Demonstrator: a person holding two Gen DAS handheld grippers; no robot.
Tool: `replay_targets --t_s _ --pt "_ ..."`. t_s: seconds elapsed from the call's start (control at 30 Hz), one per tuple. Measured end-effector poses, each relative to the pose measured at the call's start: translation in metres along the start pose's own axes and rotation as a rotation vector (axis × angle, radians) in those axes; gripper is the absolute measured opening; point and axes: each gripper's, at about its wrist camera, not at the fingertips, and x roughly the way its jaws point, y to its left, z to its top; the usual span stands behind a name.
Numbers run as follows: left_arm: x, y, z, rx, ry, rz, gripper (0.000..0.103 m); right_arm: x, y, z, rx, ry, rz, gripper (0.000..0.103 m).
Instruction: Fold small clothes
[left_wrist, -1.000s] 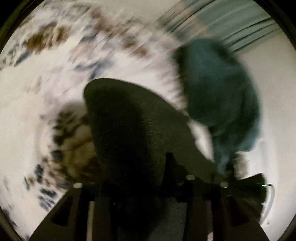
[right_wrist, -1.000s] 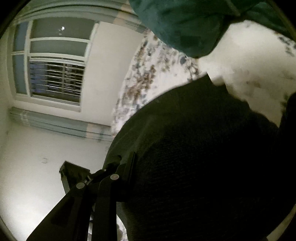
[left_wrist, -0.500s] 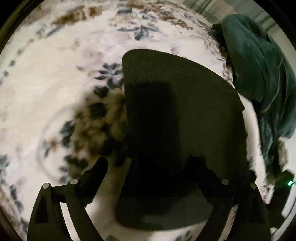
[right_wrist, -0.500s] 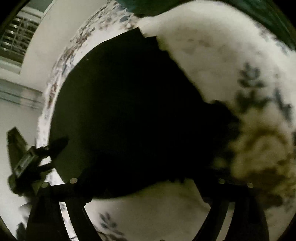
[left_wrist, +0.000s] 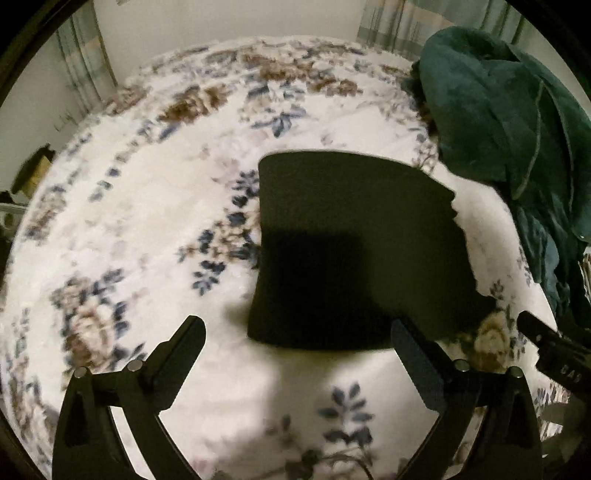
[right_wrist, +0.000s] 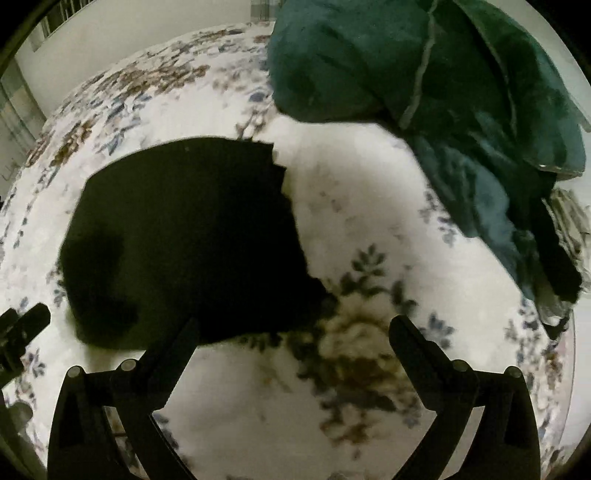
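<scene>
A black folded garment (left_wrist: 354, 251) lies flat on the white floral bedspread (left_wrist: 147, 229). In the right wrist view the garment (right_wrist: 184, 236) sits left of centre. My left gripper (left_wrist: 297, 336) is open and empty, just in front of the garment's near edge. My right gripper (right_wrist: 293, 336) is open and empty, its left finger (right_wrist: 173, 354) over the garment's near right corner. The right gripper also shows at the right edge of the left wrist view (left_wrist: 554, 354).
A heap of dark green cloth (left_wrist: 517, 122) lies on the bed at the back right, and it fills the upper right of the right wrist view (right_wrist: 443, 92). Curtains (left_wrist: 85, 62) and a pale wall stand behind the bed.
Both grippers have let go of the black garment and pulled back. It was held up in the air and now lies flat on the bed.
</scene>
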Motion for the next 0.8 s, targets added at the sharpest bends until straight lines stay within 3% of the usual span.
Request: replay_targets --t_s 0.23,0.53,0.8 --pt "-0.109 -0.026 -0.019 0.008 -0.087 0.035 0.103 -0.108 -0.028 -0.028 -0.043 -0.079 -0.019 0.103" --pt "-0.267 -0.053 -0.054 0.022 -0.217 0.04 0.103 -0.297 -0.067 -0.071 -0.072 -0.254 -0.014 0.103" --pt "-0.38 -0.066 -0.09 -0.005 -0.315 0.051 0.103 -0.45 -0.103 -0.119 -0.099 -0.4 0.038 0.103"
